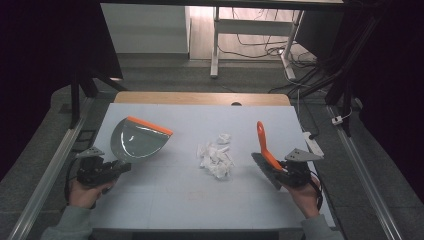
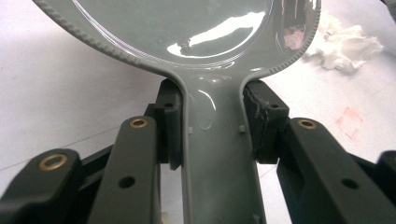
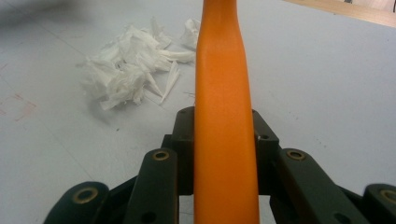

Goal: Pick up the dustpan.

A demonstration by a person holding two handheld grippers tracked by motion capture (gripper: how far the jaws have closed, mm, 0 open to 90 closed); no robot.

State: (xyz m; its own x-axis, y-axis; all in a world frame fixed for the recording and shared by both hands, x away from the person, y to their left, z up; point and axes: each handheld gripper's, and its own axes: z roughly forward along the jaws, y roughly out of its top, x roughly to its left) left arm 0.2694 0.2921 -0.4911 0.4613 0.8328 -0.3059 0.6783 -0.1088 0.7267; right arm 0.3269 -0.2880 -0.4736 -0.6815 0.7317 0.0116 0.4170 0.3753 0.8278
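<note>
The left claw (image 1: 121, 167) clenches a glossy grey dustpan (image 1: 137, 141); the right claw (image 1: 281, 172) grips a smooth orange-handled brush (image 1: 265, 147) beside shredded white paper (image 1: 216, 156).

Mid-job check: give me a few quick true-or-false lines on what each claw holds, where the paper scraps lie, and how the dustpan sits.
1. The left claw is shut on the handle of the grey dustpan. True.
2. The right claw is open with nothing between its jaws. False: it is shut on the orange handle of the brush.
3. The white paper scraps lie on the table between the dustpan and the brush. True.
4. The paper scraps are already inside the dustpan. False: they lie on the table, apart from it.
5. The dustpan has an orange strip along its front edge. True.
</note>
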